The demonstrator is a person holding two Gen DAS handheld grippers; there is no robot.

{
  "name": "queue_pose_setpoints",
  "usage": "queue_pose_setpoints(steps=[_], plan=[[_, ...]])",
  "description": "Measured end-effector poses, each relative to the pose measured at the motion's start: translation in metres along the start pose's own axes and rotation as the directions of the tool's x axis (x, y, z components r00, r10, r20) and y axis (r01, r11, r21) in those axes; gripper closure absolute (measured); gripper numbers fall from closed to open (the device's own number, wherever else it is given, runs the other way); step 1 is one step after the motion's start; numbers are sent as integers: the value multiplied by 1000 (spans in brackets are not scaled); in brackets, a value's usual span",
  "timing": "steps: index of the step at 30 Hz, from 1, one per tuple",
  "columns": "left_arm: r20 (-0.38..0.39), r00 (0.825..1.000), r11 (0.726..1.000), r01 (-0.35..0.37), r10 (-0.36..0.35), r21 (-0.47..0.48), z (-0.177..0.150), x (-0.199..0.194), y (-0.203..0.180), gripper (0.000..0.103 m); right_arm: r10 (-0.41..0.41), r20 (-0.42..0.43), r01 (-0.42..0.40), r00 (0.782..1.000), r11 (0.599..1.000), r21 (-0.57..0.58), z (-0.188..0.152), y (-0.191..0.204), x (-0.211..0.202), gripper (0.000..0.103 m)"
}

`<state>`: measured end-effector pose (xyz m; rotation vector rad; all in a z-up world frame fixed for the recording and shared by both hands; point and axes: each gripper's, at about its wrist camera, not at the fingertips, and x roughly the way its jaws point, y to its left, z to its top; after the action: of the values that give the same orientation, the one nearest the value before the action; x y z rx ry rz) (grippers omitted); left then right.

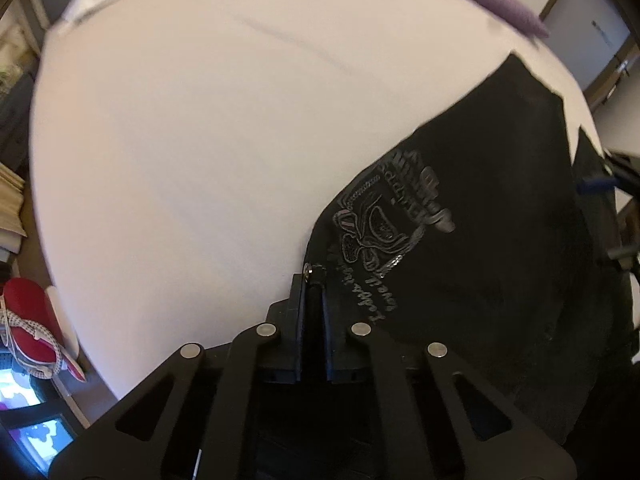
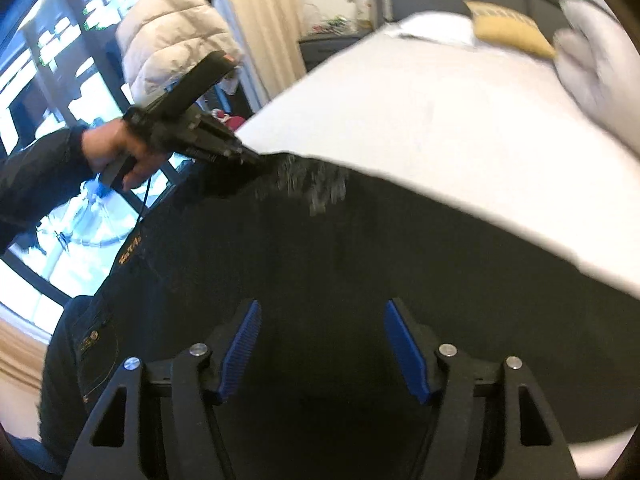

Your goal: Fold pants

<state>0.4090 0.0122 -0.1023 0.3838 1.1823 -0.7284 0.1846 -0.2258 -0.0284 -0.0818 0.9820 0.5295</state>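
Black pants [image 1: 480, 240] with a silver print lie on a white bed [image 1: 200, 160], spread toward the right in the left wrist view. My left gripper [image 1: 314, 280] is shut on the pants' edge beside a small metal rivet, with dark cloth pinched between its black fingers. The right wrist view shows the same left gripper [image 2: 258, 158], held by a hand [image 2: 120, 152], at the far corner of the pants [image 2: 320, 240]. Above the dark cloth my right gripper [image 2: 324, 320] stands open, and its blue pads [image 2: 242, 344] press on nothing. Its blue tip [image 1: 596, 184] shows at the right edge.
A purple object [image 1: 500, 0] lies at the bed's far side. A red shoe with white laces [image 1: 28, 320] sits on the floor to the left. A tan box [image 2: 508, 28] and white bedding [image 2: 592, 64] rest on the bed. A puffy white jacket [image 2: 176, 40] hangs by the window.
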Motion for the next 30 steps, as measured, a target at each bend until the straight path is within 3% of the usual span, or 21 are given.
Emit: queue_pose_setpoints(steps=[4,9,14,15,16,19,22,30], plan=[[107,993,999,-51,49,18,-15,-36,-14,97,-13,4,14,1000,990,-143,45,-2,13,39],[191,974,988,-135,119,76,-20,-55,-46,97,-21,-59,5,998,963,-268,87,-4,39,40],[223,968,987,-135,113,85,-36,-67,-44,97,-45,-127,2,991,949,-316,108,-19,61,40],[229,967,988,-132,110,83,-52,-70,-53,97,-50,-144,2,988,948,-319,110,-24,67,40],[233,966,988,-130,108,79,-61,-73,-56,97,-55,-162,0,985,946,-323,112,-27,72,45],[233,967,990,-122,103,68,-63,-86,-45,97,-64,-220,-12,973,946,-324,114,-30,89,76],[237,966,990,-126,107,68,-65,-85,-49,97,-44,-225,-27,973,952,-304,114,-31,88,91],[248,963,993,-113,105,21,-77,-93,-39,97,26,-168,-54,985,985,-167,108,-17,73,96]])
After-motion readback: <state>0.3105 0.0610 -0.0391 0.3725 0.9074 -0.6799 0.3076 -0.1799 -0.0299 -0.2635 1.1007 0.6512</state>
